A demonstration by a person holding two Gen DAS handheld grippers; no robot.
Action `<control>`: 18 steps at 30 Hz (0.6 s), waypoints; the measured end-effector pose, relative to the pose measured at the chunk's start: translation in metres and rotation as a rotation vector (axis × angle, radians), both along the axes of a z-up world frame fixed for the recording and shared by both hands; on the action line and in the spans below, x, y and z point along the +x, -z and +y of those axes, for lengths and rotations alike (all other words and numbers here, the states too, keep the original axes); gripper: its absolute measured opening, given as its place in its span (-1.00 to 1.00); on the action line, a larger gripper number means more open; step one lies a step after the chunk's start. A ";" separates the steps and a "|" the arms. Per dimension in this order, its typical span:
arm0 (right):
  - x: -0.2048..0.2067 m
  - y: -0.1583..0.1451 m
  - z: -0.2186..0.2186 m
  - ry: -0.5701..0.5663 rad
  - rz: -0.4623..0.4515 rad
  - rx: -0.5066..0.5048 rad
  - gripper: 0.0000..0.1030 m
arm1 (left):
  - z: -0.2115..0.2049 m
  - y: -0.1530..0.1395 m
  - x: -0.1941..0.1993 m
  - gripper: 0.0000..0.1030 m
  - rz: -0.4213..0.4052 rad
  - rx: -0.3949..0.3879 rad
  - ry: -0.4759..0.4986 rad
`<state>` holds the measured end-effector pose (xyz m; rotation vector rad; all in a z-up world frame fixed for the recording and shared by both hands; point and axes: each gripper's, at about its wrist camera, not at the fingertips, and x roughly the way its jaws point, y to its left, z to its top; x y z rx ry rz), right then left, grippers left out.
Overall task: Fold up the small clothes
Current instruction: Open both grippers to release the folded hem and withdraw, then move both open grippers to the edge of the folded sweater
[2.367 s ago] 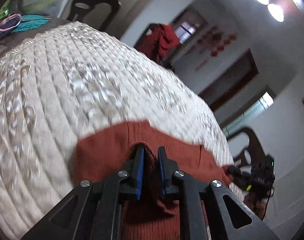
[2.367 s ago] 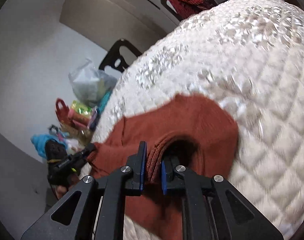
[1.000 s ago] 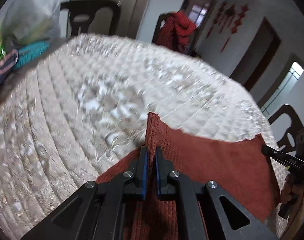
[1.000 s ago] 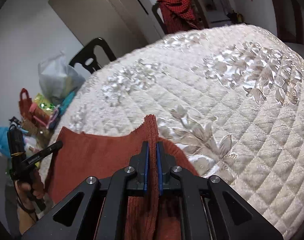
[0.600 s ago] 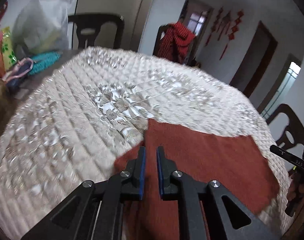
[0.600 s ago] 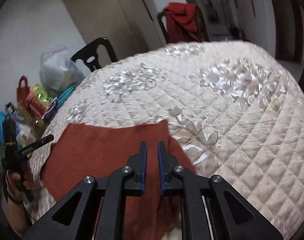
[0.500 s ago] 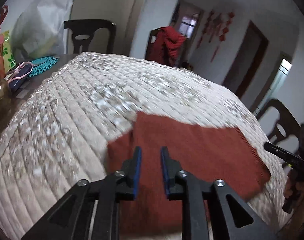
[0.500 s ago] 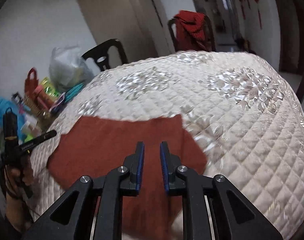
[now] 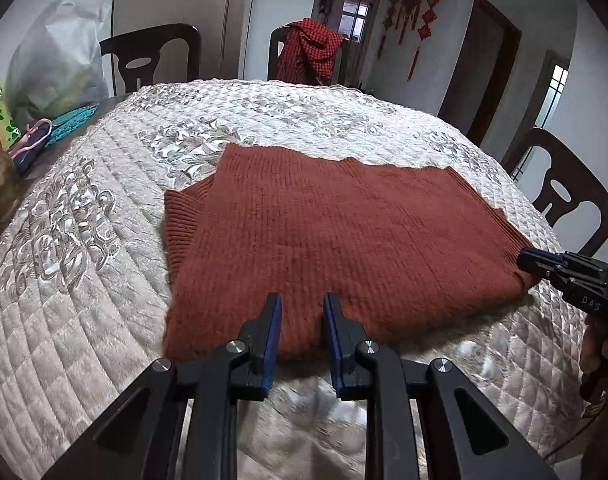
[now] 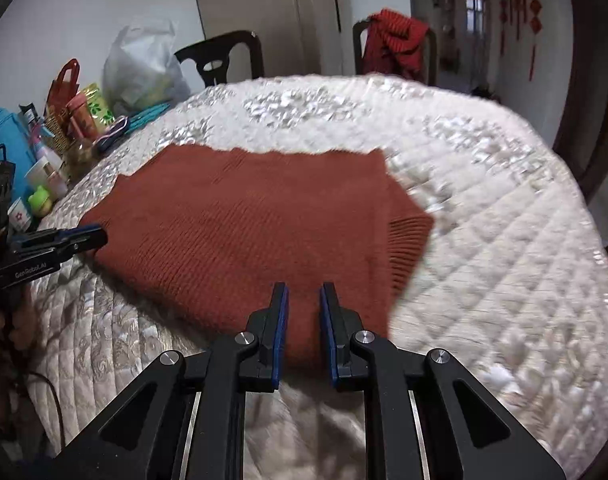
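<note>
A rust-red knitted garment (image 9: 328,232) lies folded flat on the quilted cream table cover (image 9: 75,264); it also shows in the right wrist view (image 10: 247,228). A ribbed cuff sticks out at its left side (image 9: 179,220) and at its right side in the right wrist view (image 10: 408,240). My left gripper (image 9: 301,312) is open and empty, just above the garment's near edge. My right gripper (image 10: 304,300) is open and empty, at the near edge too. Each gripper shows at the edge of the other's view: the right one (image 9: 560,272) and the left one (image 10: 55,244).
Dark wooden chairs (image 9: 151,56) stand around the table, one with a red checked cloth (image 9: 310,52) over it. A plastic bag (image 10: 141,64), bottles and small items (image 10: 59,136) crowd the table's left side. Another chair (image 9: 560,196) stands at the right.
Both grippers have let go of the garment's edge, opened, and pulled back toward the near side. The garment now lies folded flat.
</note>
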<state>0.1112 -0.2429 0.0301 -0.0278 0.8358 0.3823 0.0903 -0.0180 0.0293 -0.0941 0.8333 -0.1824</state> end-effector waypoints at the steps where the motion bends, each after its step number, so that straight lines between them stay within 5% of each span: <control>1: -0.002 -0.002 -0.001 0.004 -0.004 0.004 -0.68 | -0.006 -0.003 -0.002 -0.54 -0.007 -0.007 0.016; 5: -0.010 -0.004 0.021 -0.082 -0.019 0.050 -0.68 | -0.042 -0.008 0.000 -0.42 -0.028 -0.029 0.102; 9: -0.002 0.008 0.027 -0.048 0.013 0.034 -0.68 | -0.065 0.001 0.008 -0.35 -0.005 -0.003 0.129; 13: -0.005 0.012 0.010 -0.004 0.022 0.055 -0.68 | -0.084 0.005 0.003 -0.08 -0.041 0.104 0.161; 18: -0.013 0.003 -0.008 0.041 -0.017 0.074 -0.68 | -0.099 0.008 0.003 0.01 -0.045 0.218 0.168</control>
